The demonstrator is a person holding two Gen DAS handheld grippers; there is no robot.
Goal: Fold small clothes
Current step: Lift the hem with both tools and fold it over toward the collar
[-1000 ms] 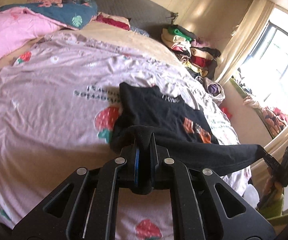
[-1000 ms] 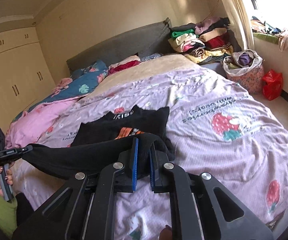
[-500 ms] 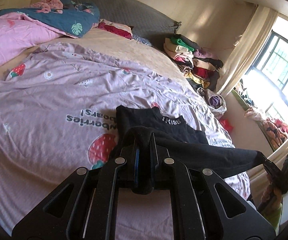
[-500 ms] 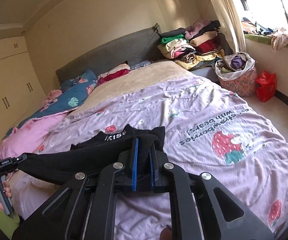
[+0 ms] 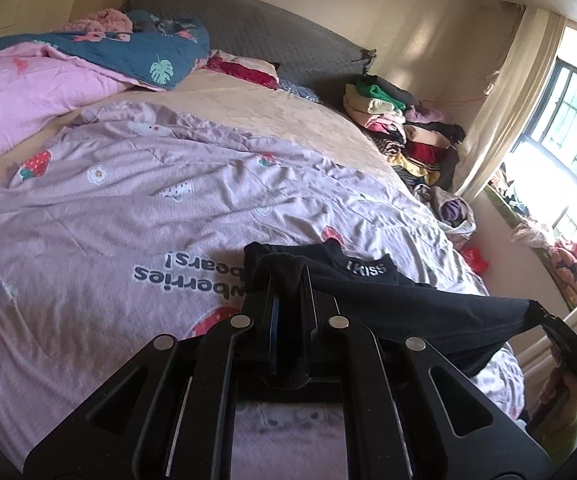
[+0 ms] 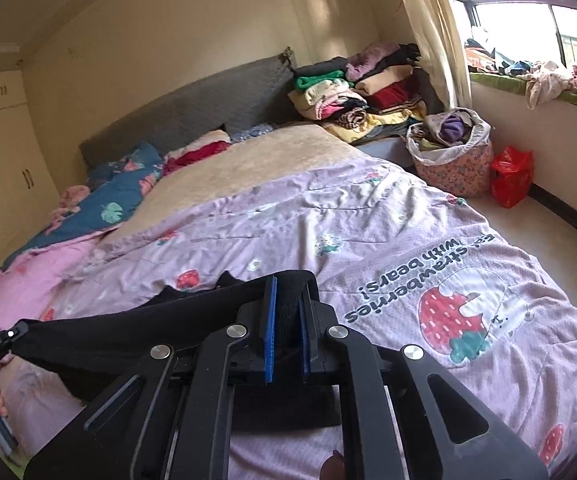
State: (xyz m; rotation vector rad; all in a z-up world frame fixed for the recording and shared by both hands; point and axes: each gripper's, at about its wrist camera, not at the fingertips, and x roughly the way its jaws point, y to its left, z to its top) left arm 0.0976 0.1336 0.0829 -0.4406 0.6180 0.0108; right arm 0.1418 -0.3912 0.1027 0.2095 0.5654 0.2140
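I have the left gripper (image 5: pixel 288 280) pinching 1 corner of the black shirt (image 5: pixel 400 304) and the right gripper (image 6: pixel 288 292) pinching the other, both clamped tight on fabric. The held edge stretches taut between the 2 grippers above the quilt (image 5: pixel 128 216); the shirt's far part lies flat on the quilt.

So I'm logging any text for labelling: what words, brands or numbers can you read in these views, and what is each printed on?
"Eat strawberries with bears!" in dark letters, upside down to the camera, on the lilac strawberry-print quilt.
"berries" and "bears!", the same slogan partly hidden, on that quilt in the left wrist view.
"IKISS", as best it reads, in white on the collar band of the black T-shirt.
Small white marking on the left gripper: too small to read.
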